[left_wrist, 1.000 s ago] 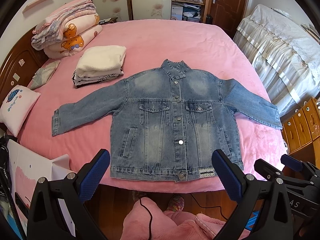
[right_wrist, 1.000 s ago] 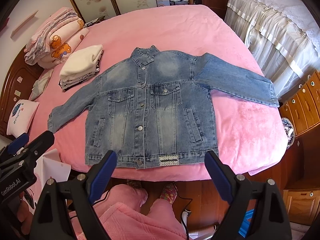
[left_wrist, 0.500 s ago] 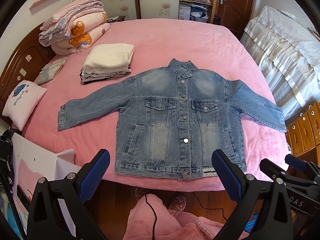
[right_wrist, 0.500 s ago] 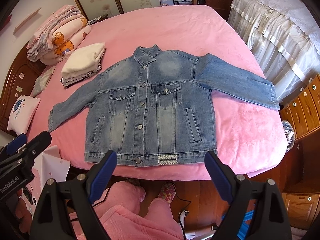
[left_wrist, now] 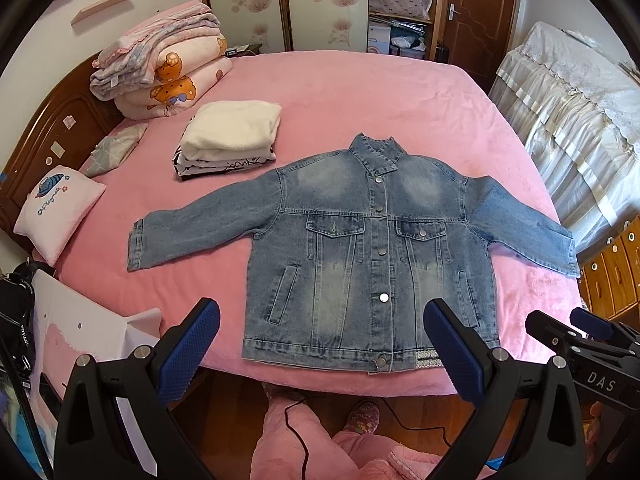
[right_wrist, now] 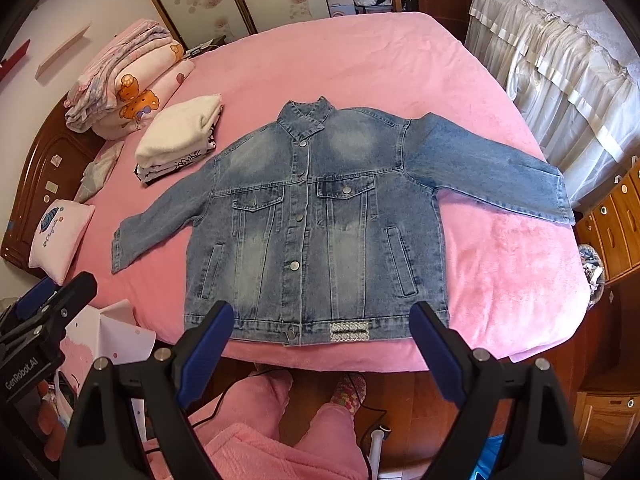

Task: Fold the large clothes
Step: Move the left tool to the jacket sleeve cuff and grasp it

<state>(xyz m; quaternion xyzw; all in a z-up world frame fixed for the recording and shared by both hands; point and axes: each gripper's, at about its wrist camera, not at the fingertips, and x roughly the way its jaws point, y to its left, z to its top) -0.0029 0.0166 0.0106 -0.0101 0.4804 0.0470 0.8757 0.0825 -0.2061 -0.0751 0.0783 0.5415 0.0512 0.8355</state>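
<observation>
Door [left_wrist: 476, 20] — visible from left wrist only

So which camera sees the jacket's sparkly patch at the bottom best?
The right wrist view: the patch on the denim jacket shows whole between the open tool's fingers. In the left wrist view one finger of the left tool covers most of the patch, leaving only a sliver.

The left hand-held gripper [left_wrist: 322, 344] and the right hand-held gripper [right_wrist: 322, 346] are both hanging side by side, tilting steeply downward, jaws standing wide apart (nothing between the blue pads), touching nothing.
</observation>
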